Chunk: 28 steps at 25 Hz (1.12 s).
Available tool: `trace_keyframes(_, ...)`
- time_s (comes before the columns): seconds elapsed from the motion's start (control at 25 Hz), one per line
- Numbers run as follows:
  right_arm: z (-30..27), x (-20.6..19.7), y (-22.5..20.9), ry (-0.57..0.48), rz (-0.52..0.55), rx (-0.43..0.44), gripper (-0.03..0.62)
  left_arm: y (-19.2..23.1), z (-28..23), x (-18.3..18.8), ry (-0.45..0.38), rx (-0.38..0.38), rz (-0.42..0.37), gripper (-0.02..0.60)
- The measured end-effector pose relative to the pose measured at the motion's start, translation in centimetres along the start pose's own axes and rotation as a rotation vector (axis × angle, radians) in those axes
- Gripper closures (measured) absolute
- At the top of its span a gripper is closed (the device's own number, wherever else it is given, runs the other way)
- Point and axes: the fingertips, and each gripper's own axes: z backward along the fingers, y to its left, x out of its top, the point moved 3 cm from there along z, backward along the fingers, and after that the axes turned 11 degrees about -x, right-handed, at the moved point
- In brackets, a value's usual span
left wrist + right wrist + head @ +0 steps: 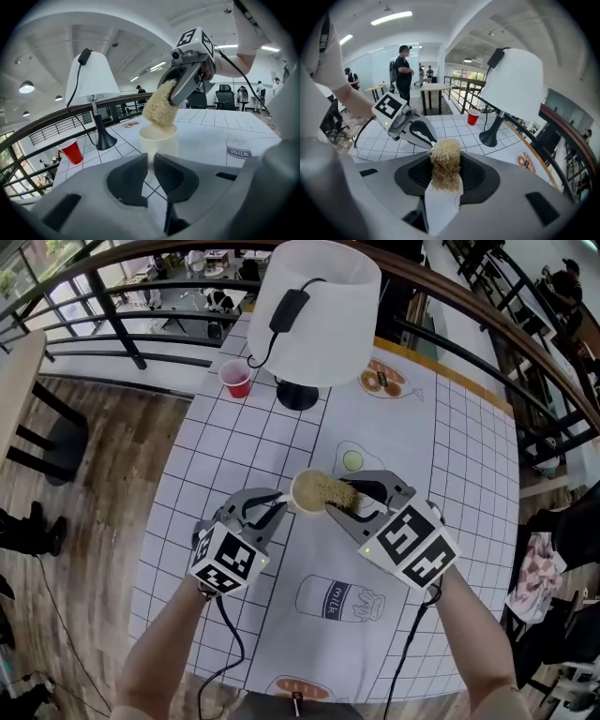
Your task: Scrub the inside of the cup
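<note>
Left claw [284, 503] nips the cream cup's [304, 493] near side, right claw [337, 503] clamps a fibrous scrubber [330, 489] in its mouth.

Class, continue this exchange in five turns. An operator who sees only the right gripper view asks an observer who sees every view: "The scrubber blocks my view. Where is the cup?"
Observer: The cup is upright, directly under the scrubber.
Operator: Is the scrubber inside it?
Observer: Only its lower end sits in the mouth; most of it shows above the rim.
Operator: Is anything holding the cup?
Observer: Yes, the left hand-held gripper looks closed on a narrow part of its near side.
</note>
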Motion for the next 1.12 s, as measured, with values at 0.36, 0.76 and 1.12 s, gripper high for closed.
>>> trace_keyframes(0.36,-3.7,0.4,1.0,0.24,0.188,0.144,0.453,-0.1,0.1,0.0,-0.036,-0.001,0.025,0.528)
trace_keyframes(0.76,-7.4,-0.5,2.0,0.353,0.31,0.23,0.453,-0.4,0.1,0.1,-0.103,-0.008,0.086,0.528)
trace_keyframes(1.12,-7.4,-1.3,2.5,0.365,0.264,0.298,0.469,-0.7,0.0,0.0,-0.116,0.004,0.11,0.528)
